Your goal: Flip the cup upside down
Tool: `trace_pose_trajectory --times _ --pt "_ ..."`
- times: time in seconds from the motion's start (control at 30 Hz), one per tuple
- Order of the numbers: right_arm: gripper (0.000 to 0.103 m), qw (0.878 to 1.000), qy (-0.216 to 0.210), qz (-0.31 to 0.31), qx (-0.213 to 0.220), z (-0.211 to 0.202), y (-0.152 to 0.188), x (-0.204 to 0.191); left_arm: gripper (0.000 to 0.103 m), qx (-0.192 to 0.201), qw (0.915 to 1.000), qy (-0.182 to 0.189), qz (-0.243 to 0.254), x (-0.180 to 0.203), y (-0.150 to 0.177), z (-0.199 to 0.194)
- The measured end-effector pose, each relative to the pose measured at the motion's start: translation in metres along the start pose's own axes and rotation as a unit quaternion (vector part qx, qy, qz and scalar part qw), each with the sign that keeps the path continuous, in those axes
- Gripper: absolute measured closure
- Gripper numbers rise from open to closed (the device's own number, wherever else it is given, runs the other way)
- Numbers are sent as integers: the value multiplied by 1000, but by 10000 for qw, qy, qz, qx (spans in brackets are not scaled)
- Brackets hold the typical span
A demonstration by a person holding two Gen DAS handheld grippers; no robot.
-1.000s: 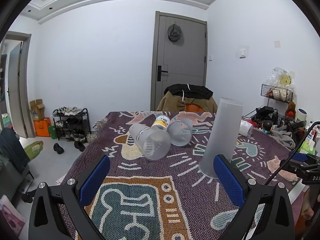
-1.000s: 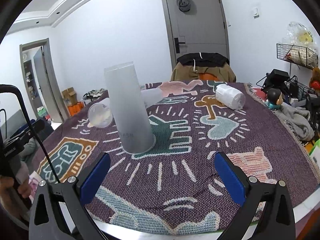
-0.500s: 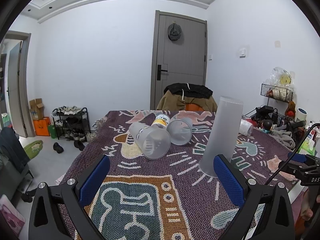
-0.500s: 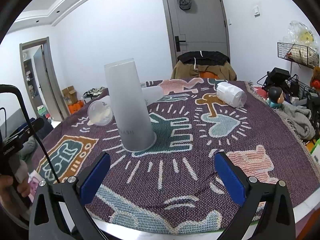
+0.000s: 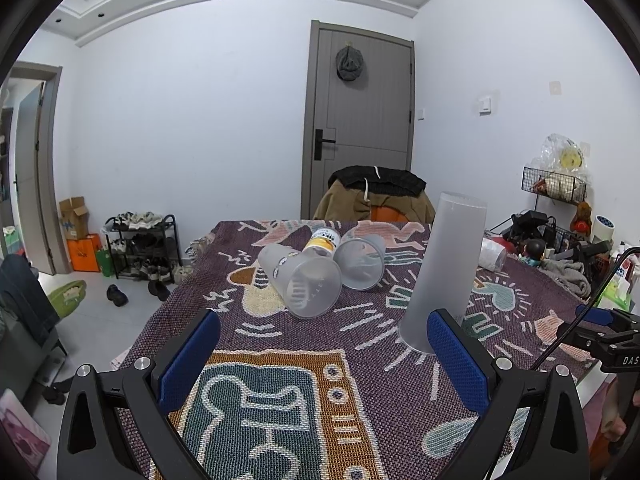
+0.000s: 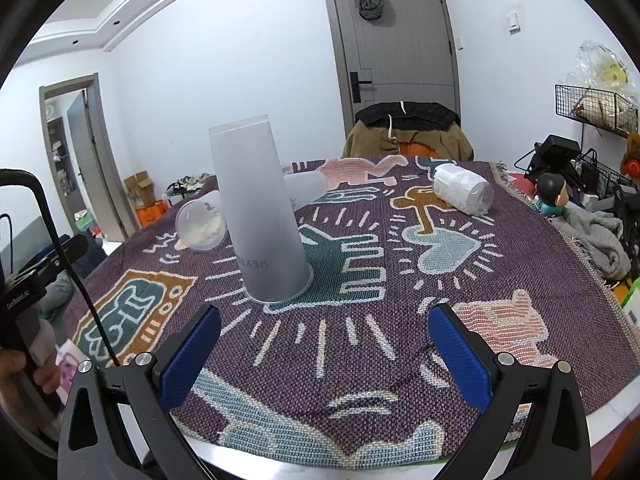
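Note:
A tall frosted cup point(image 5: 444, 268) stands upside down, mouth on the patterned cloth; it also shows in the right wrist view point(image 6: 260, 216). Two frosted cups point(image 5: 304, 280) point(image 5: 360, 262) lie on their sides beyond it, with a yellow-labelled bottle point(image 5: 322, 240) between them. My left gripper point(image 5: 320, 352) is open and empty, held back from the cups. My right gripper point(image 6: 320, 352) is open and empty near the table's front edge, short of the tall cup.
A white wrapped cup point(image 6: 460, 194) lies on its side at the far right of the cloth point(image 6: 400, 280). A chair with a jacket point(image 5: 376, 196) stands behind the table. Clutter and a grey cloth point(image 6: 592, 236) lie off the right edge.
Both grippers have drifted slightly; the tall cup sits a little higher and nearer centre in the right wrist view. Nothing was grasped or let go.

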State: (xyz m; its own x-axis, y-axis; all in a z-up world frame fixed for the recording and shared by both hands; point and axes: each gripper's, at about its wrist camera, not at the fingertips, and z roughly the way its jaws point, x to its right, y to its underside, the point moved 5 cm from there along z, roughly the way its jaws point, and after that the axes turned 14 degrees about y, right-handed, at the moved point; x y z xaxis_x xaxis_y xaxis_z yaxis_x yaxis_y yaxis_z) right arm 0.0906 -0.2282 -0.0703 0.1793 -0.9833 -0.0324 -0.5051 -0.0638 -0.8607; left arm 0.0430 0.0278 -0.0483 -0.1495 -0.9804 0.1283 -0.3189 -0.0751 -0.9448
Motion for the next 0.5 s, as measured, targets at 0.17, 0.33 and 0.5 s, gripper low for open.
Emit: trace_pose_trajectory --times 0.17,0.33,0.5 --pt "0 10000 -3 2 3 0 0 0 0 -7 10000 3 -16 1 1 0" --pt "0 10000 1 -6 8 1 0 -1 0 -10 10000 -2 -8 0 1 0" --pt "0 10000 -1 -11 2 1 1 -1 0 -9 10000 4 -9 0 0 0"
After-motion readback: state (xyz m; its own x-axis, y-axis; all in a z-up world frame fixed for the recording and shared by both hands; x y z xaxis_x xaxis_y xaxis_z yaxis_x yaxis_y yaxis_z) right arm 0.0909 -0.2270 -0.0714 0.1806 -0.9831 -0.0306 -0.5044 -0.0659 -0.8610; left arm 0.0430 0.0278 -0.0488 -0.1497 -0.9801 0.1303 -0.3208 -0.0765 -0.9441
